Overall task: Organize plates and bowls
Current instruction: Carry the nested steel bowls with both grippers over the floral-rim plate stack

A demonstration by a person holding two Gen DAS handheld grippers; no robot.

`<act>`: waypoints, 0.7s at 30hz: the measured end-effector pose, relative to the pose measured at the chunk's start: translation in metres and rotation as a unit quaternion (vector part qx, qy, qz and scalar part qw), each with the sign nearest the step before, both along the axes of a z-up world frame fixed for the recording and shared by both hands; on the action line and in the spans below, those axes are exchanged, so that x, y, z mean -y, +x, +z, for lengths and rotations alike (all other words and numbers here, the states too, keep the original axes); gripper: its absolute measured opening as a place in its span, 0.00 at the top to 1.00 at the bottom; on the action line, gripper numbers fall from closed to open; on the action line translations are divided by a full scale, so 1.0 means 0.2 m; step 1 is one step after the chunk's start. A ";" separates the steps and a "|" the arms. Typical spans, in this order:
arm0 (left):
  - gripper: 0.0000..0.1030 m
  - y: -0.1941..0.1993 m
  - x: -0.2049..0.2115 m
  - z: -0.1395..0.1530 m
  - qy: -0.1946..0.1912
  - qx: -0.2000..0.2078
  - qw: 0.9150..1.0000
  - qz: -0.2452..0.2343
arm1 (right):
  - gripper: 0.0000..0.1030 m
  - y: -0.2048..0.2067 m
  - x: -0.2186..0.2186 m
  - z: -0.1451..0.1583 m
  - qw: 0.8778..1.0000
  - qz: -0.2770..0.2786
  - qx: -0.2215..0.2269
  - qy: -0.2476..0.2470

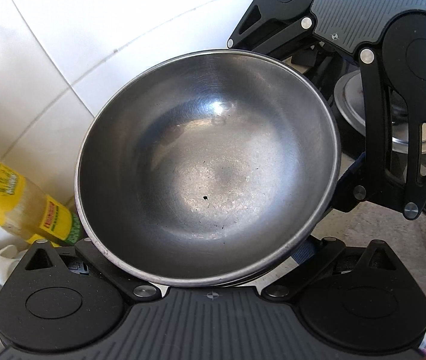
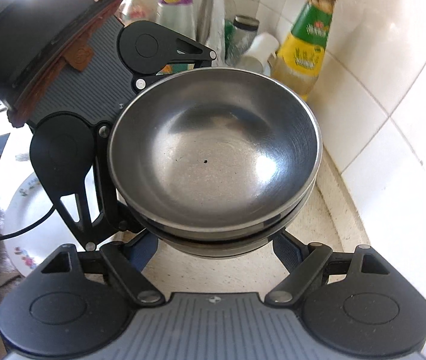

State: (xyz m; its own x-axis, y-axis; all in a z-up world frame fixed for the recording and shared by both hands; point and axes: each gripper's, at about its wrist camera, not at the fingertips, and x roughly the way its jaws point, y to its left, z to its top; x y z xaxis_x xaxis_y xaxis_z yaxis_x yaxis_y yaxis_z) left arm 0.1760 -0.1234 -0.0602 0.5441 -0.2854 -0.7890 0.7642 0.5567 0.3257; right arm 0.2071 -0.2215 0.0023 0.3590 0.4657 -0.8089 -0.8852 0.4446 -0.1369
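My left hand-held gripper and right hand-held gripper both straddle the stacked steel bowls. Jaws spread; whether they touch, I cannot tell. Round, brushed metal, on the speckled counter

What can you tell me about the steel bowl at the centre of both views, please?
The steel bowl is round, brushed grey metal with a rolled rim, shiny, empty but for a few dark specks. It sits upright, nested on another bowl over the pale counter. The left claw and right claw both reach to the stack; their fingertips are hidden.
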 end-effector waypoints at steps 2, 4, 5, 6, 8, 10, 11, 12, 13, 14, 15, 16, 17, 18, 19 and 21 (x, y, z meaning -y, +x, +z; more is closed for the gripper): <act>0.01 -0.04 -0.01 0.04 0.002 0.008 1.000 0.002 | 0.17 -0.04 -0.01 0.03 1.000 0.003 0.005 0.002; 0.01 -0.10 -0.03 0.07 0.003 0.014 1.000 0.006 | 0.17 -0.08 -0.03 0.06 1.000 0.007 0.009 0.002; 0.01 -0.11 -0.03 0.08 0.004 0.015 1.000 0.007 | 0.17 -0.10 -0.04 0.08 1.000 0.008 0.010 0.002; 0.01 -0.14 -0.04 0.10 0.005 0.017 1.000 0.009 | 0.17 -0.13 -0.05 0.09 1.000 0.008 0.011 0.002; 0.01 -0.19 -0.05 0.13 0.007 0.021 1.000 0.012 | 0.17 -0.17 -0.06 0.12 1.000 0.008 0.015 0.002; 0.01 -0.24 -0.07 0.16 0.008 0.025 1.000 0.013 | 0.17 -0.24 -0.08 0.15 1.000 0.007 0.018 0.000; 0.01 -0.27 -0.08 0.17 0.007 0.026 1.000 0.014 | 0.17 -0.27 -0.09 0.16 1.000 0.006 0.019 0.000; 0.01 -0.30 -0.08 0.19 0.007 0.028 0.999 0.013 | 0.17 -0.30 -0.10 0.17 1.000 0.005 0.019 0.000; 0.01 -0.32 -0.09 0.19 0.007 0.030 0.999 0.012 | 0.17 -0.33 -0.11 0.18 1.000 0.003 0.018 0.000; 0.01 -0.35 -0.11 0.22 0.006 0.031 0.999 0.012 | 0.17 -0.36 -0.12 0.18 1.000 0.000 0.016 0.001; 0.01 -0.38 -0.14 0.27 0.004 0.031 0.999 0.011 | 0.17 -0.39 -0.13 0.19 1.000 -0.002 0.014 0.000; 0.01 -0.41 -0.15 0.28 0.004 0.031 0.999 0.009 | 0.17 -0.42 -0.14 0.19 1.000 -0.005 0.011 -0.001; 0.01 -0.43 -0.15 0.29 0.004 0.031 0.999 0.006 | 0.17 -0.45 -0.16 0.18 1.000 -0.009 0.007 -0.002; 0.01 -0.45 -0.16 0.29 0.005 0.030 1.000 0.003 | 0.17 -0.48 -0.17 0.18 1.000 -0.012 0.004 -0.003; 0.01 -0.48 -0.18 0.29 0.005 0.029 1.000 -0.001 | 0.17 -0.50 -0.19 0.17 1.000 -0.015 0.000 -0.003; 0.01 -0.54 -0.21 0.30 0.005 0.024 1.000 -0.007 | 0.17 -0.56 -0.22 0.16 1.000 -0.019 -0.010 -0.005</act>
